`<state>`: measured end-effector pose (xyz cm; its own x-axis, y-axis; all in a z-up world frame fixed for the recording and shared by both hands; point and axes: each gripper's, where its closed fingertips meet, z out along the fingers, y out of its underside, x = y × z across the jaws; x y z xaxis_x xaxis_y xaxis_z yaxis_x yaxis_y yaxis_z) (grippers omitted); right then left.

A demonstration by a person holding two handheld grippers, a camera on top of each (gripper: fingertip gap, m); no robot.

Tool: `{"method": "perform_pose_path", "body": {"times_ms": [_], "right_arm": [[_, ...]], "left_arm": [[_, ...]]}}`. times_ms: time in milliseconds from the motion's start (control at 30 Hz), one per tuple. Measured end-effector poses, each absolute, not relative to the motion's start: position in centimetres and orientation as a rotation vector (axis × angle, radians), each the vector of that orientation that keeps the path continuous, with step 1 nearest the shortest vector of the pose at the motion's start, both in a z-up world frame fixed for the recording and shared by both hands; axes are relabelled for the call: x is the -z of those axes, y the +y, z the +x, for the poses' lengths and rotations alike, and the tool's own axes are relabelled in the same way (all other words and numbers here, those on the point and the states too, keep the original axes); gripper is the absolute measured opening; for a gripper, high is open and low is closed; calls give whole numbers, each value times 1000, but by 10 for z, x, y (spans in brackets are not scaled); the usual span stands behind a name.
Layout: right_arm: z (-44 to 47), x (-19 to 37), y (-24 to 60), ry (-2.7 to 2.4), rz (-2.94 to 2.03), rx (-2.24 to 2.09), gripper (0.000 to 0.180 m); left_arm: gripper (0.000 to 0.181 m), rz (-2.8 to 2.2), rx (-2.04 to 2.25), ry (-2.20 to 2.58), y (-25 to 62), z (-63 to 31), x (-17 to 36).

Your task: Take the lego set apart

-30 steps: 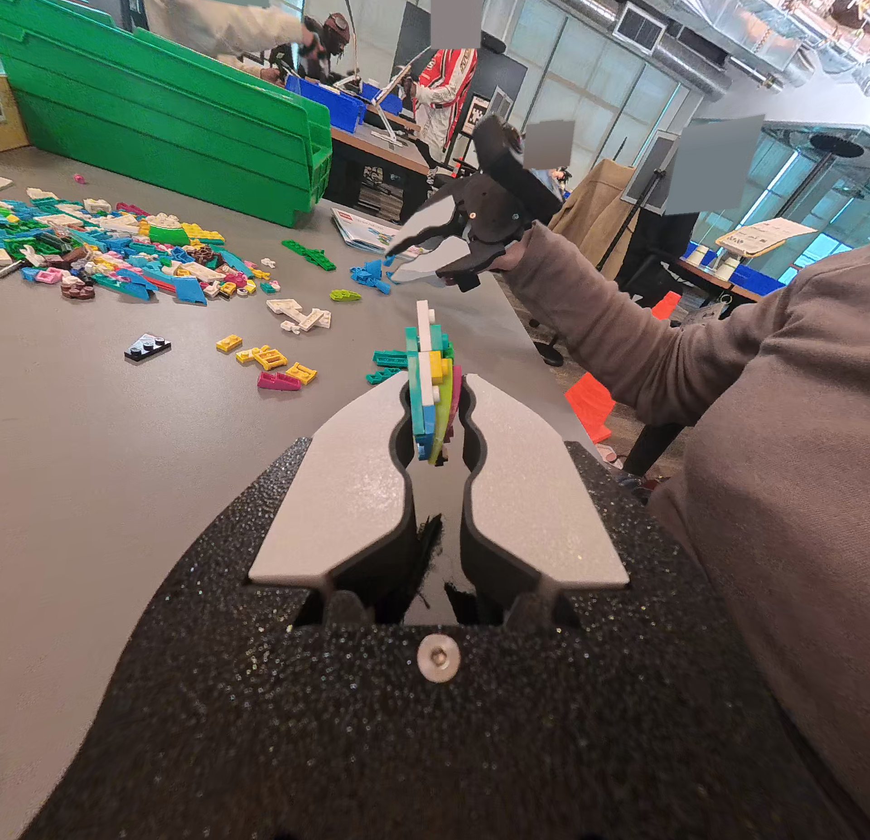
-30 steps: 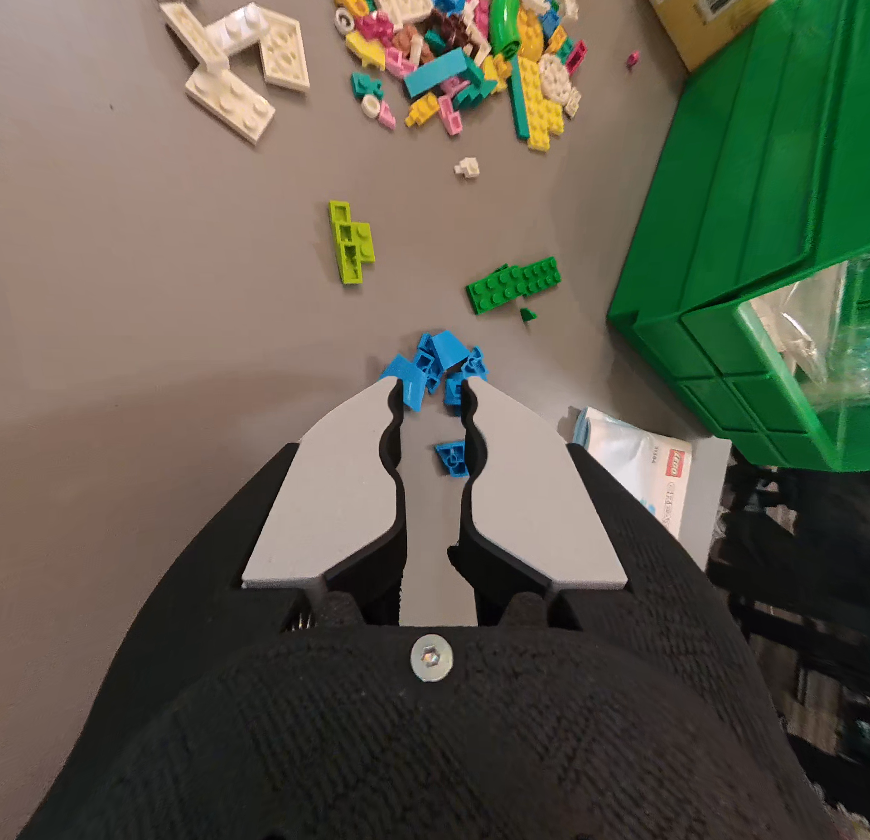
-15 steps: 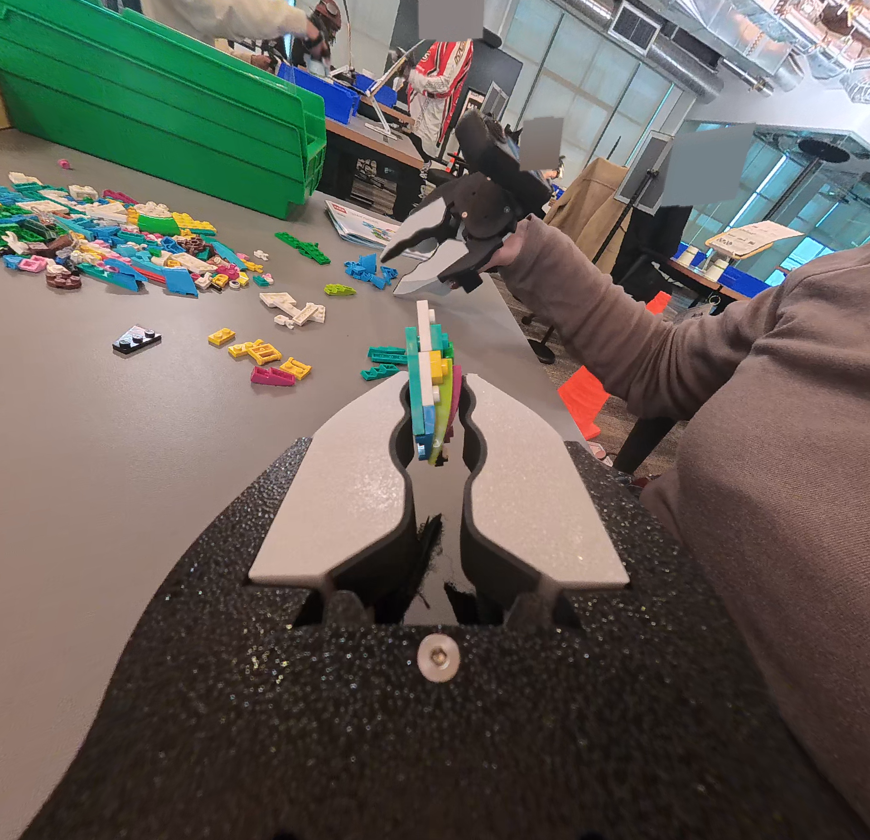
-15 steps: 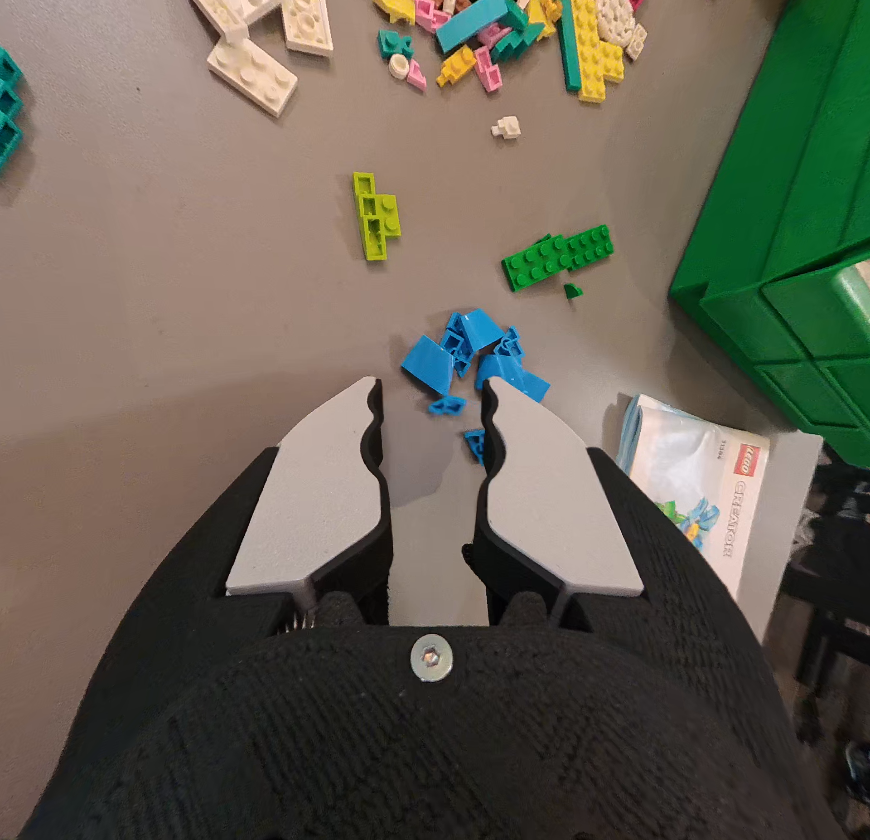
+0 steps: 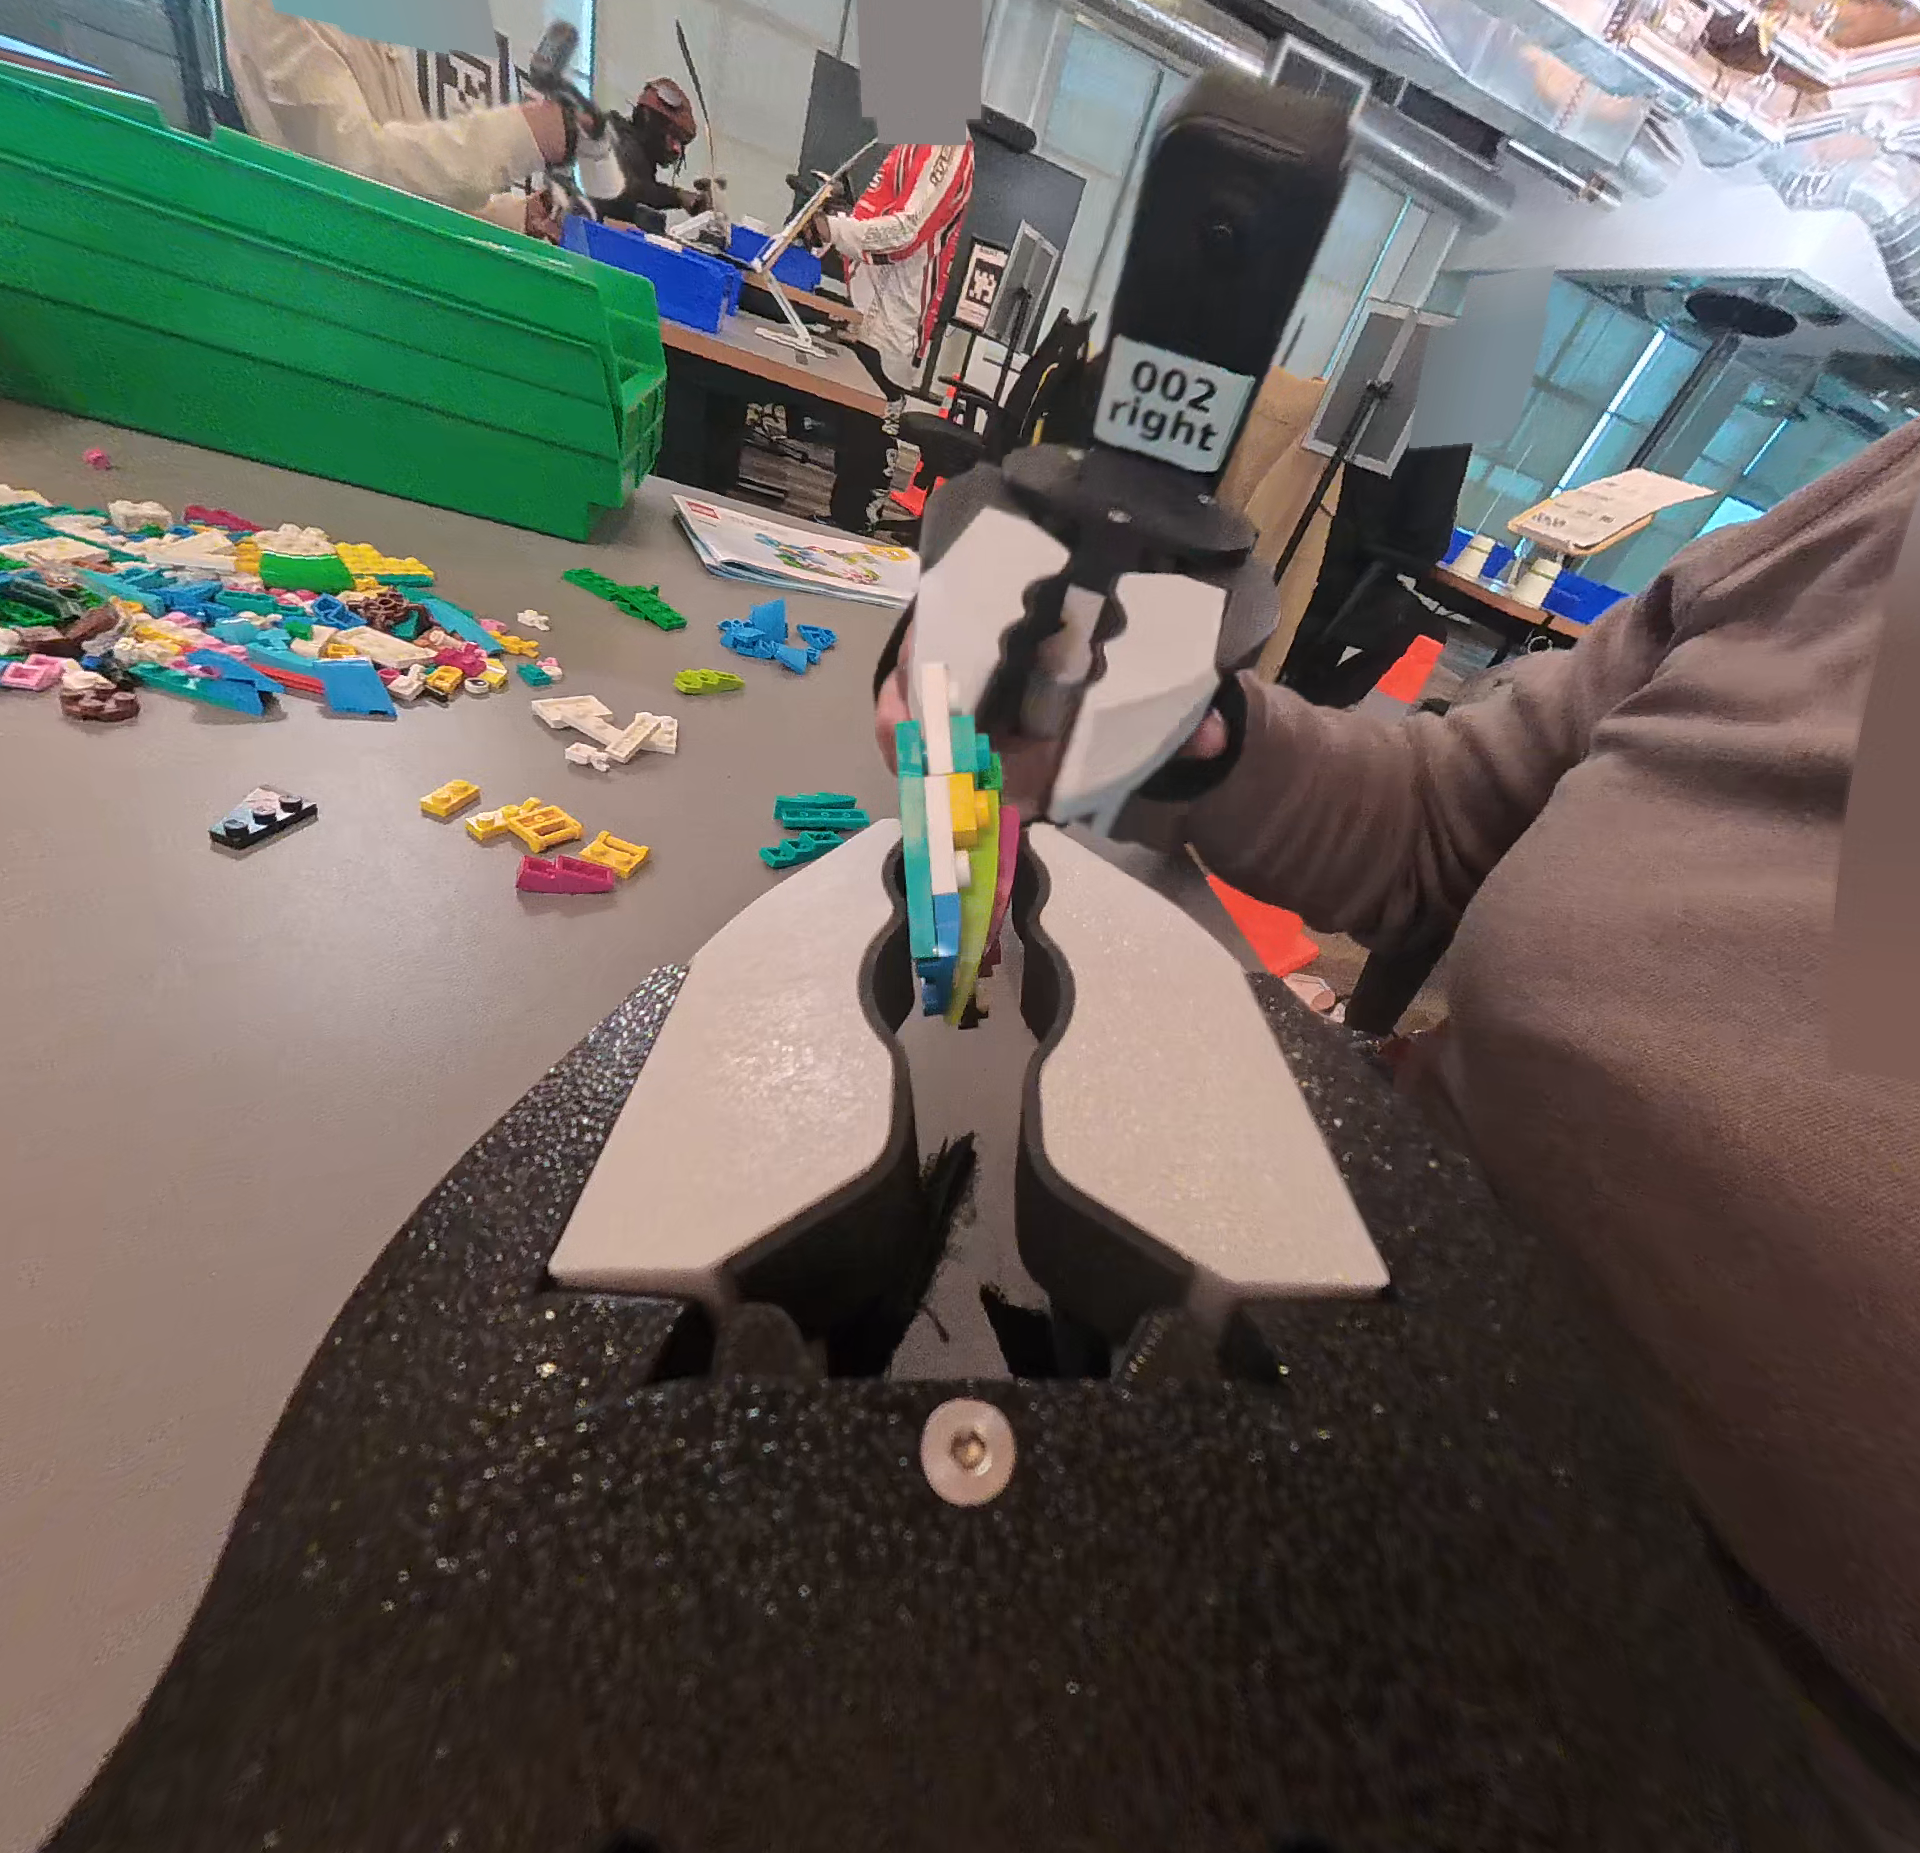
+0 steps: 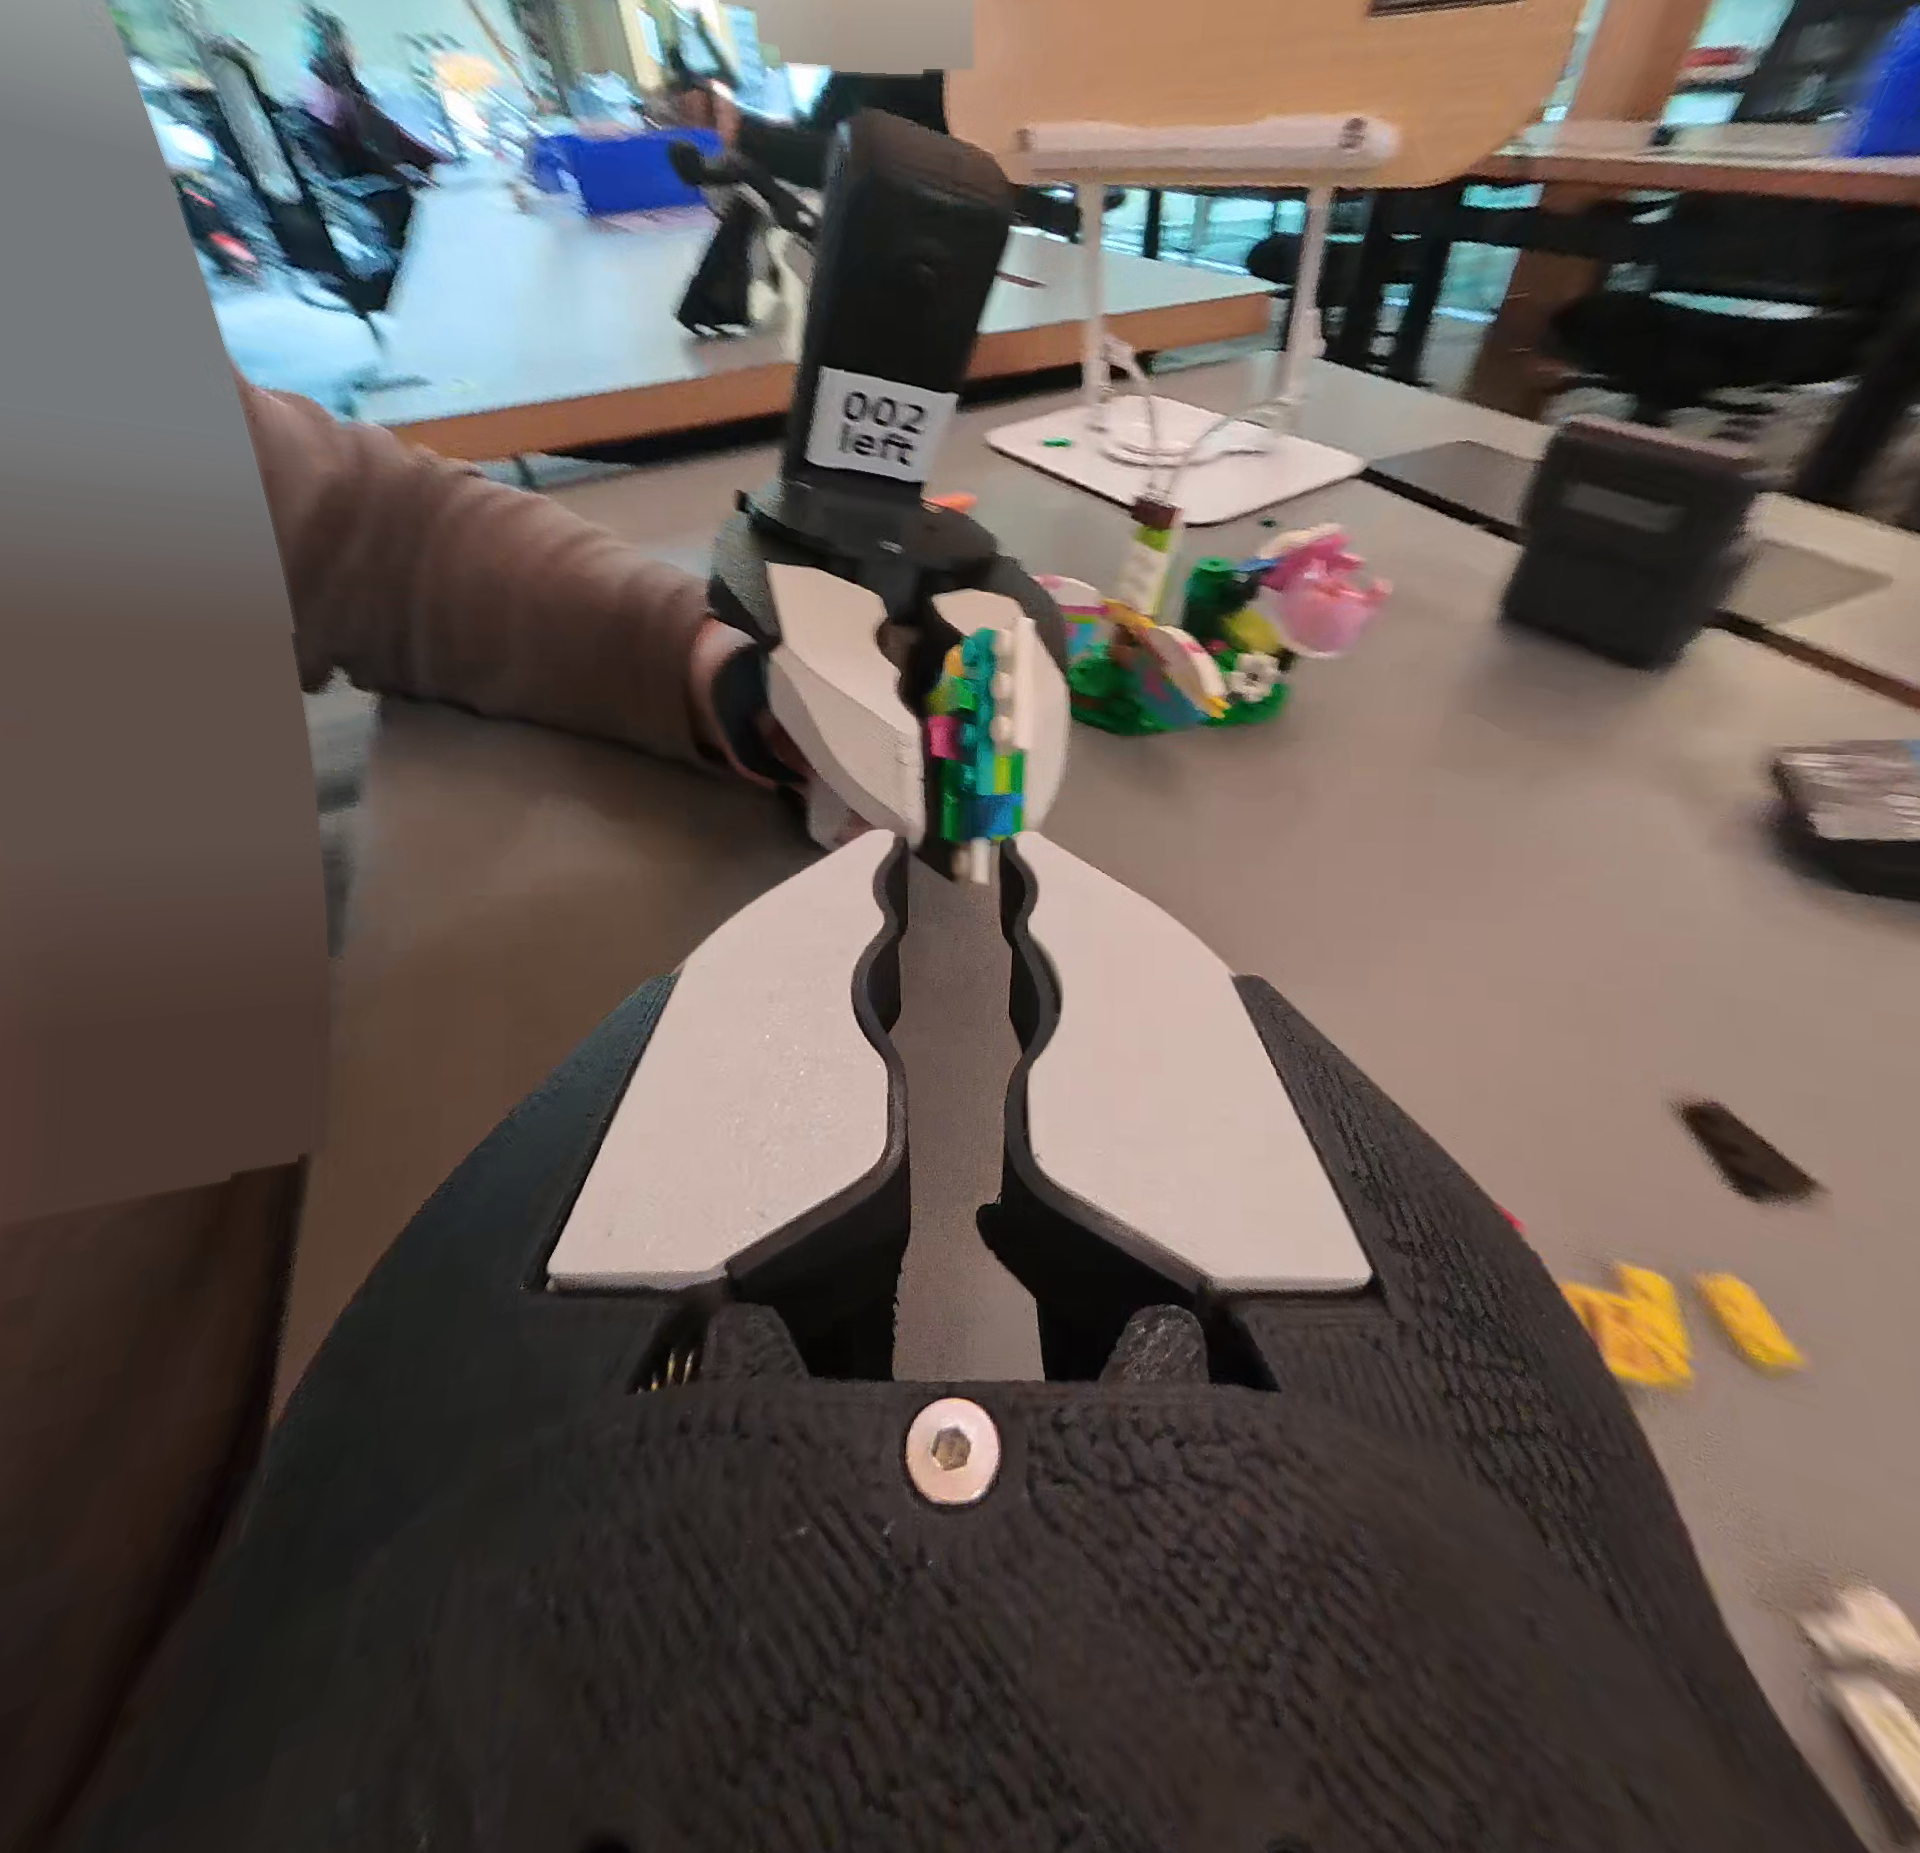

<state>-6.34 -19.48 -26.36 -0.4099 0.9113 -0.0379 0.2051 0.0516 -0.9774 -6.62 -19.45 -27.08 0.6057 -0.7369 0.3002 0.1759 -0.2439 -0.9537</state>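
In the left wrist view, the left tongs (image 5: 961,858) pinch a stack of plates (image 5: 948,847) on edge, held above the grey bench (image 5: 260,1024). The right tongs (image 5: 1023,754) face them with their tips just beside the stack's top, set apart. Loose bricks (image 5: 260,619) lie near a green bin (image 5: 312,349), with a booklet (image 5: 800,556) beyond. In the right wrist view, the right tongs (image 6: 951,847) are spread, their tips at the stack (image 6: 982,754), which the left tongs (image 6: 977,764) grip. A flower model (image 6: 1195,650) stands on the bench (image 6: 1351,920) behind.
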Motion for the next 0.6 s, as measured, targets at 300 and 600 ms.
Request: {"method": "perform_pose_path", "body": {"times_ms": [300, 600], "right_arm": [[-76, 264, -196, -1645, -1150, -1528, 10], [-76, 266, -198, -1653, -1144, -1536, 7]], "left_arm": [[16, -1580, 989, 478, -197, -66, 269], [16, -1590, 1001, 496, -197, -64, 270]]}}
